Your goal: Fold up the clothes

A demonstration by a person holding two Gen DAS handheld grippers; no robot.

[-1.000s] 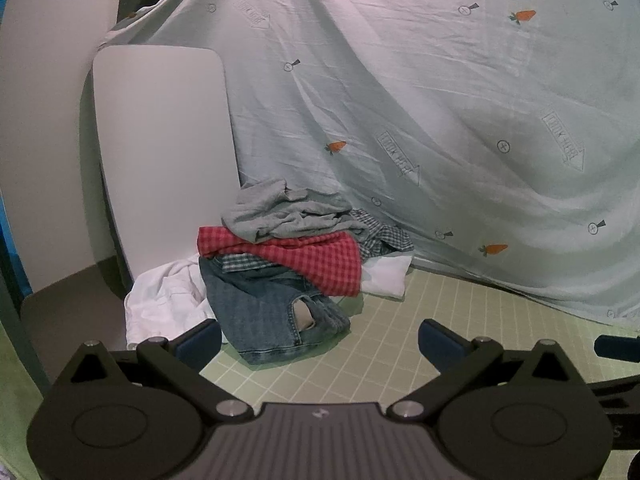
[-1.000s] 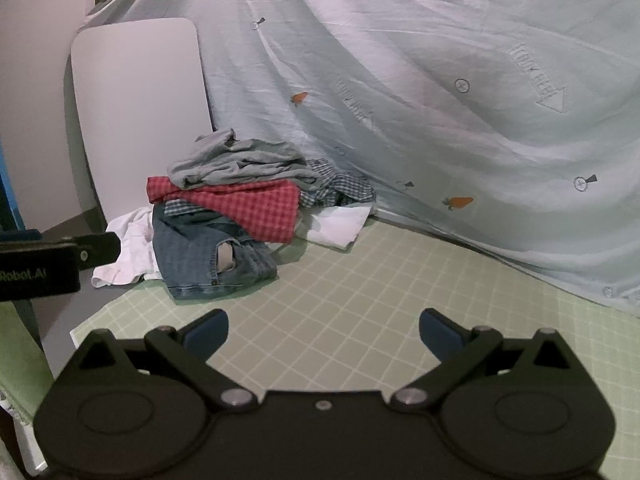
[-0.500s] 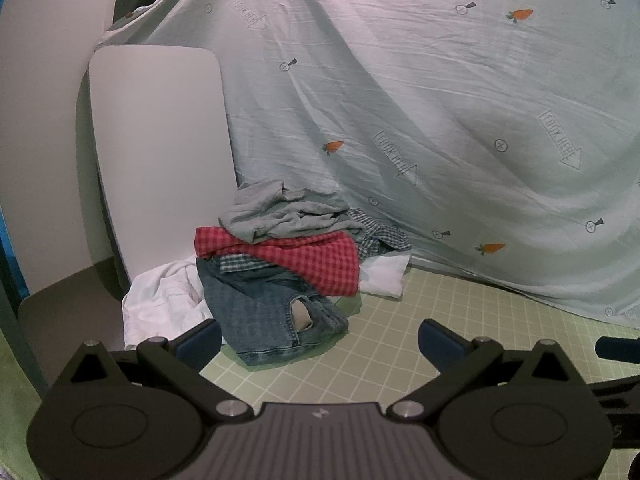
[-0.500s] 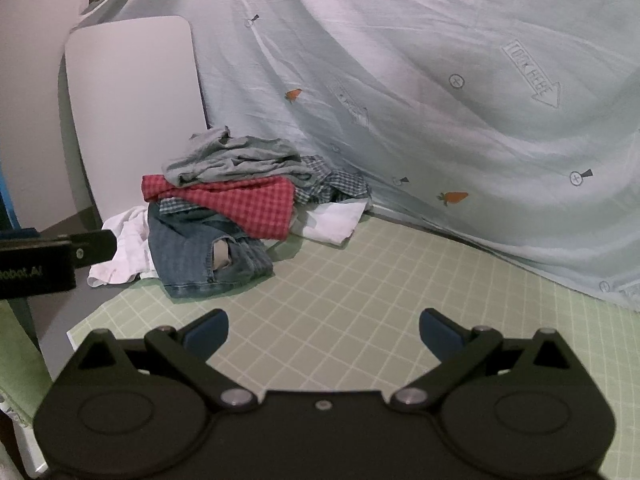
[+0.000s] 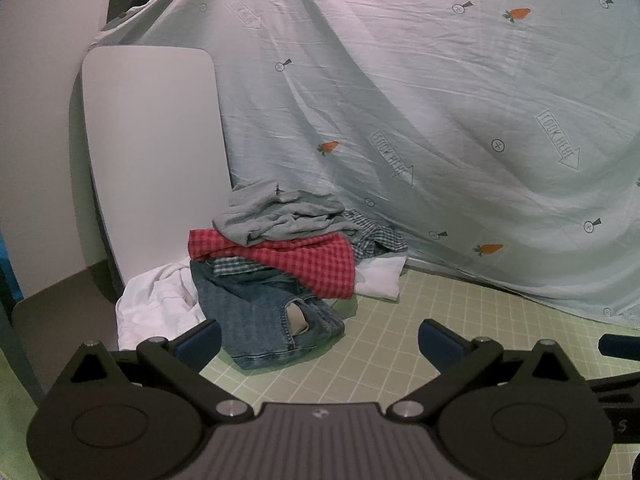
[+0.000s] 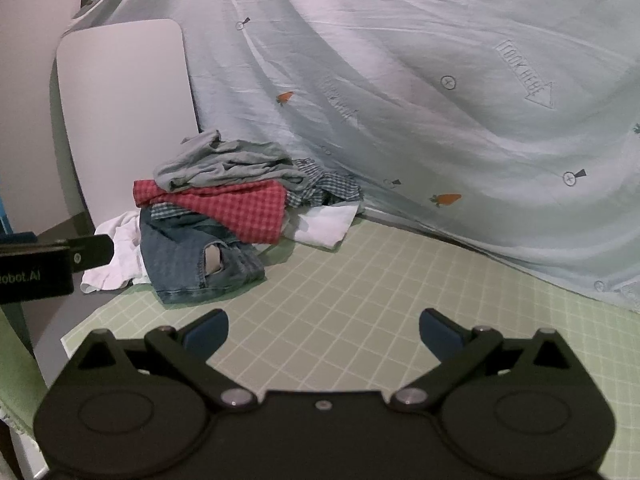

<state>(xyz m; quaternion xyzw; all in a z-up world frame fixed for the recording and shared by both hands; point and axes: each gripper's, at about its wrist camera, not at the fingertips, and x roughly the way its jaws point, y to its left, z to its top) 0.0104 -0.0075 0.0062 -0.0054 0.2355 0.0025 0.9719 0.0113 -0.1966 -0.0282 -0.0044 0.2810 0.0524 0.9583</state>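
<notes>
Pale blue sheet (image 5: 420, 100) hangs as backdrop, wrinkled, printed with small carrots, crossed circles and "LOOK HERE" arrows; pinkish light patch near its top. White rounded panel (image 5: 152, 152) stands upright at left, against a plain light wall (image 5: 36, 120). Green gridded mat (image 6: 360, 300) covers the surface, the sheet's lower edge reaching it. Grey bare surface (image 5: 60, 312) at left beyond the mat. Dim lighting.

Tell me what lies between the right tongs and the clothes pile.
Only bare green grid mat lies between the open right tongs and the clothes pile, seen in the right wrist view.
</notes>
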